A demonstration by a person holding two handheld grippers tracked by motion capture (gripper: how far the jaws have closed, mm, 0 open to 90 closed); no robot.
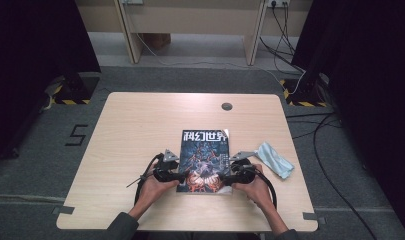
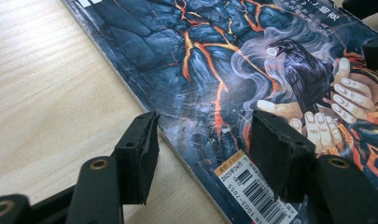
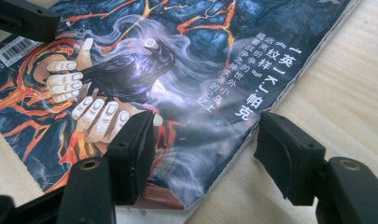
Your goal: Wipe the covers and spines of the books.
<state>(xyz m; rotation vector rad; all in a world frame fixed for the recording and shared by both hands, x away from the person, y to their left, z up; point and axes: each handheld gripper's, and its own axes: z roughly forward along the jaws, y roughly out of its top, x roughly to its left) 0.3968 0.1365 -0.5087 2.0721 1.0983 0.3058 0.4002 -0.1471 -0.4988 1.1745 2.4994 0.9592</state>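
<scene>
Jaws straddle the magazine (image 1: 204,161) (flat) on the wooden table (image 1: 135,130).

Both forearms come in from the near edge, sleeves at the elbows, each hand wrapped around the handle of its tongs. The left tongs (image 1: 182,176) point inward toward the right tongs (image 1: 225,178), and the two sets face each other, tips near but apart. The left tongs' jaws stand parted, gripping nothing. The right tongs' jaws likewise gape, their pads pressing on nothing.
</scene>
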